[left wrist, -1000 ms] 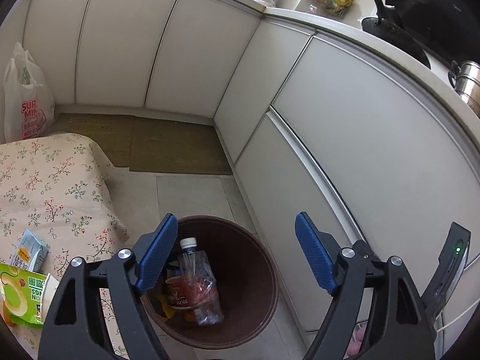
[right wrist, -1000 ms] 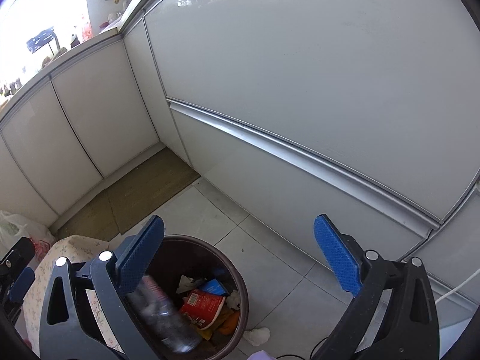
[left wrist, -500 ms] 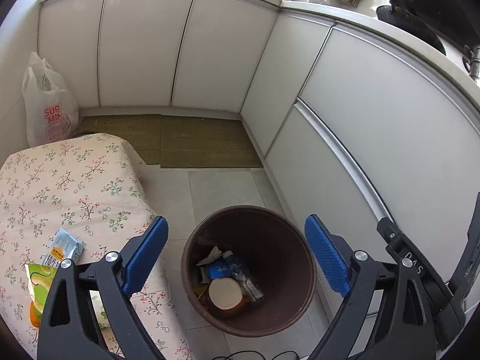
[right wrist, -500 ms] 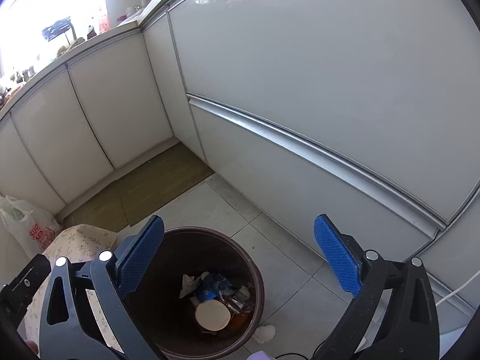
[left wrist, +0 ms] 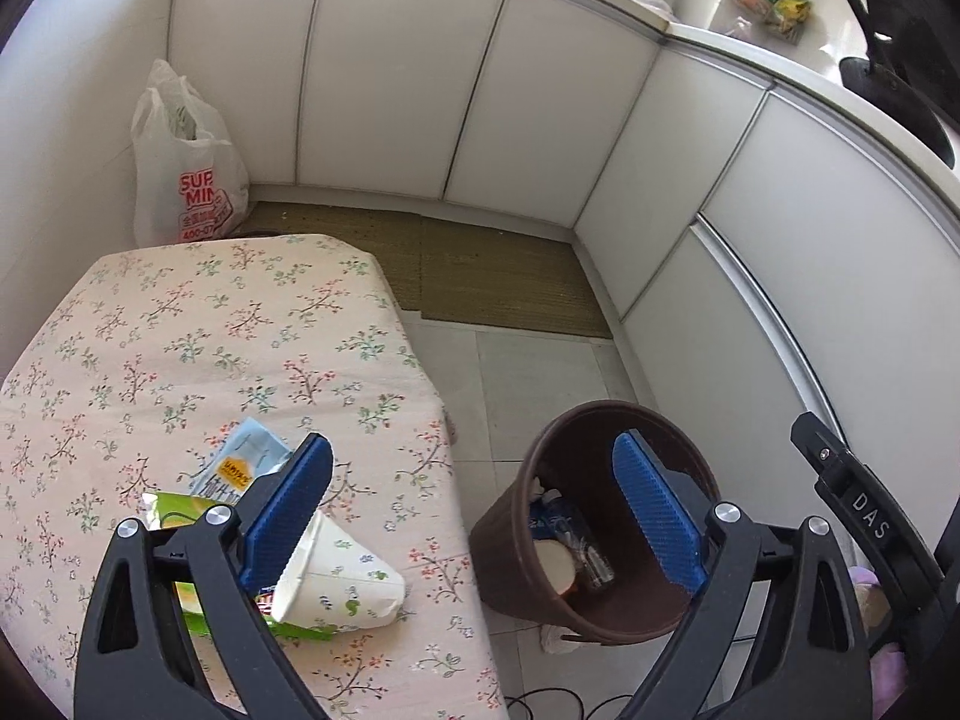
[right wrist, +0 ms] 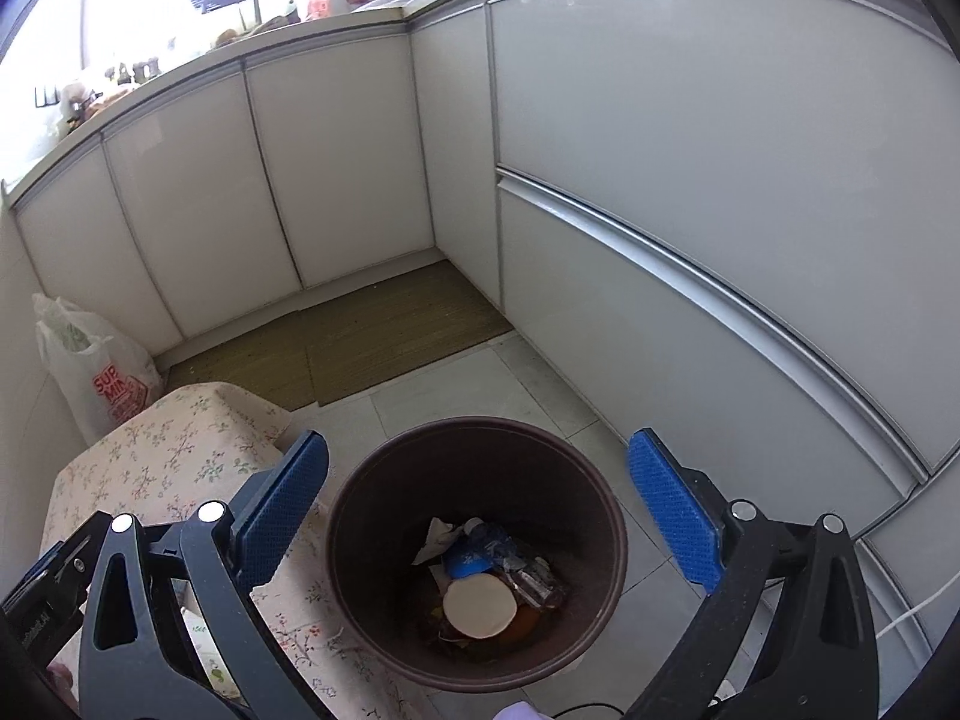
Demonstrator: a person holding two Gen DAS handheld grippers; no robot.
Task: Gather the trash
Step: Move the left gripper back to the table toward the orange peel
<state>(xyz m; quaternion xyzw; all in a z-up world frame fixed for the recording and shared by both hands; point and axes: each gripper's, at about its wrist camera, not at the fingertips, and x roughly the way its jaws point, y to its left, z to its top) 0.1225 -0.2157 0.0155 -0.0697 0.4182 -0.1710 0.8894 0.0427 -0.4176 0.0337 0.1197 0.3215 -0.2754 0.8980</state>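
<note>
A white paper cup [left wrist: 336, 579] lies on its side on the floral-covered table [left wrist: 180, 348] near its edge, beside 2 cartons. The brown bin [right wrist: 480, 552] on the tiled floor just beside it holds wrappers and a bottle. Left gripper [left wrist: 474, 516] and right gripper [right wrist: 477, 507] both gape, holding nothing.

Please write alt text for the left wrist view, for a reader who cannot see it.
The open left gripper hangs between a floral-covered table holding a tipped paper cup and cartons, and a brown trash bin with litter inside. White kitchen cabinets curve behind.
</note>
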